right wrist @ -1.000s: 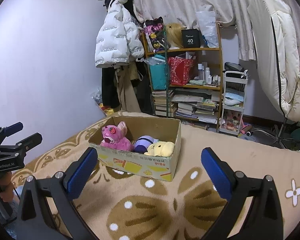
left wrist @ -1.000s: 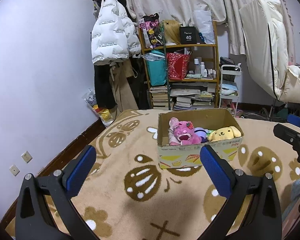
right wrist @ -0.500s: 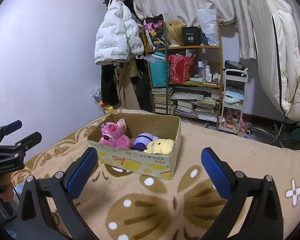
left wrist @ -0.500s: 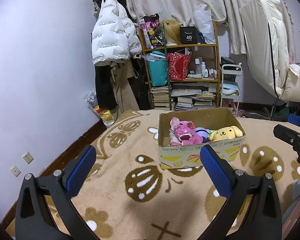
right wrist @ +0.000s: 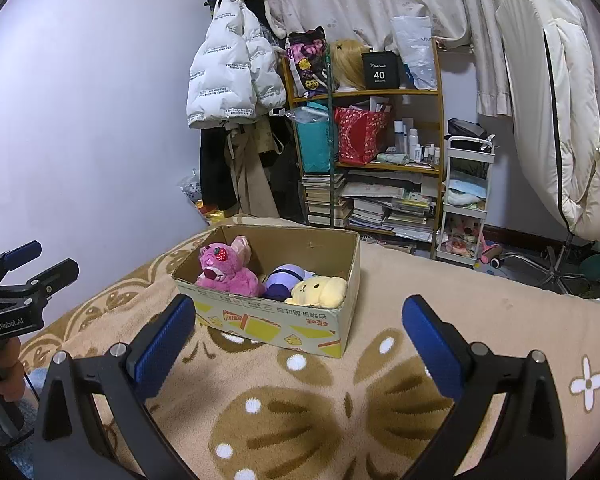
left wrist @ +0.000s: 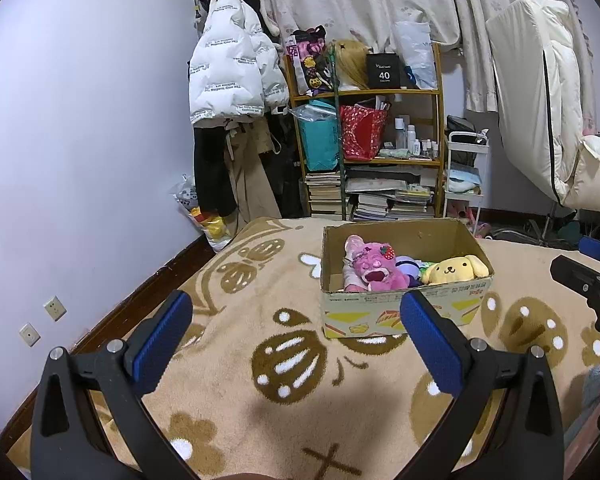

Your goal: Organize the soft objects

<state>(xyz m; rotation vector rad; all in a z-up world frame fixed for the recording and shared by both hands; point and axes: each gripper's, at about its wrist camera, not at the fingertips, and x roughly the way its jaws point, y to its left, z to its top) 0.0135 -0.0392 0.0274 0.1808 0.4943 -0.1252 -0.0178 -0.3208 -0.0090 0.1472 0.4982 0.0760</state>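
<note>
An open cardboard box [left wrist: 404,316] [right wrist: 276,320] stands on the beige patterned blanket. Inside it lie a pink plush bear [left wrist: 374,270] [right wrist: 228,274], a purple plush [right wrist: 284,278] [left wrist: 408,266] and a yellow plush dog [left wrist: 456,270] [right wrist: 320,290]. My left gripper [left wrist: 296,344] is open and empty, held back from the box on its near left side. My right gripper [right wrist: 298,346] is open and empty, just in front of the box. Each gripper shows at the edge of the other's view.
The blanket [left wrist: 292,364] covers a bed against a lilac wall. Beyond it stand a cluttered wooden shelf [left wrist: 380,152], a hanging white puffer jacket [left wrist: 232,76], a small white cart [right wrist: 466,200] and cream bedding [right wrist: 560,120] at right.
Both views have shifted very slightly; the box sits a little lower and closer in the right wrist view. Both grippers stay open and empty.
</note>
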